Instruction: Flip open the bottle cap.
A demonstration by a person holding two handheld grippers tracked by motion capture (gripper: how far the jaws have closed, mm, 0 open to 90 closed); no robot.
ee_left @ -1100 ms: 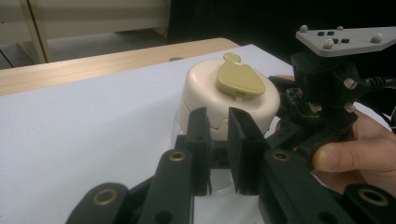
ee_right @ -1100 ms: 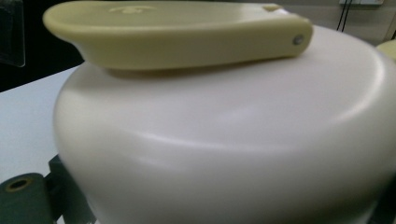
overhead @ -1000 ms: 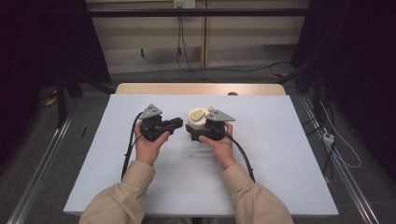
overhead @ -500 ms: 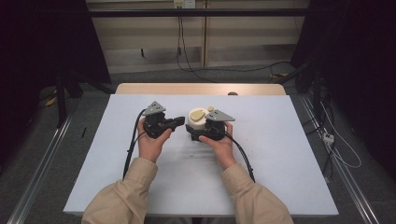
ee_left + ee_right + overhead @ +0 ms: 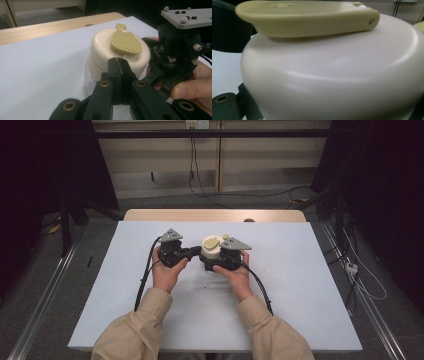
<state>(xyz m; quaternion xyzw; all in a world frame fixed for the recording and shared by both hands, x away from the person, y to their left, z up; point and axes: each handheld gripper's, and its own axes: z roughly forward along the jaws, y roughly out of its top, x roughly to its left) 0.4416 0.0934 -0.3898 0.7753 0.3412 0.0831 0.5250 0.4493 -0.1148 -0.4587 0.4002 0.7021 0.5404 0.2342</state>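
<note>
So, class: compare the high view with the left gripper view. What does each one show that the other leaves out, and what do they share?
The high view alone takes in the whole white table, both tan sleeves, the left hand and the floor cables around it.

The left gripper view alone shows the left gripper with its jaws pressed together, tips just before the jar, and the clear jar body under the lid.

Both show the cream lid with its olive flap, the right gripper's grey plate and the right hand.
</note>
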